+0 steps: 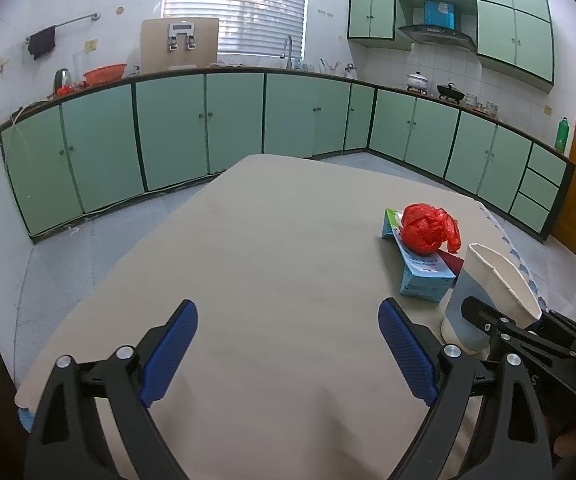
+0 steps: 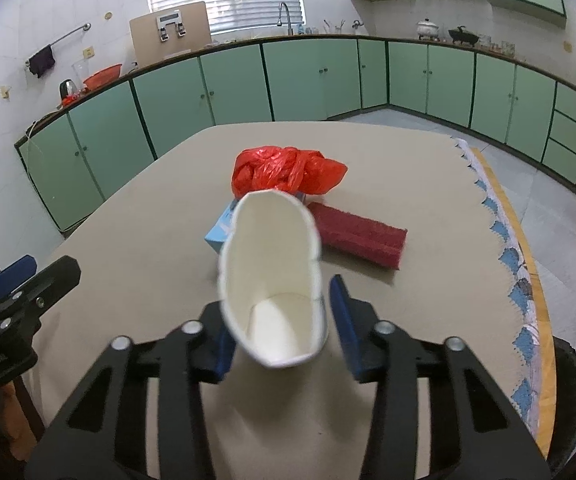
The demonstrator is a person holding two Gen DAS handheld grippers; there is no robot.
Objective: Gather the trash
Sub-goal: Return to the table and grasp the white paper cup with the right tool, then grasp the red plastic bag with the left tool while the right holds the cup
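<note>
My right tongs [image 2: 283, 320] squeeze the white paper cup [image 2: 271, 280] out of round; my left tongs [image 1: 288, 352] hang released over the desk [image 1: 247, 240].

Both tools are looking the same — black plastic arms with long cut-out holes in them. The left gripper [image 1: 288, 356] is wearing two bumpy blue pads [image 1: 169, 354] on its fingers, and round silver screws [image 1: 125, 351] are shining at the joints. The right gripper [image 2: 283, 334] is showing the same blue pads [image 2: 342, 320] and silver screws [image 2: 384, 326] — four across.
</note>
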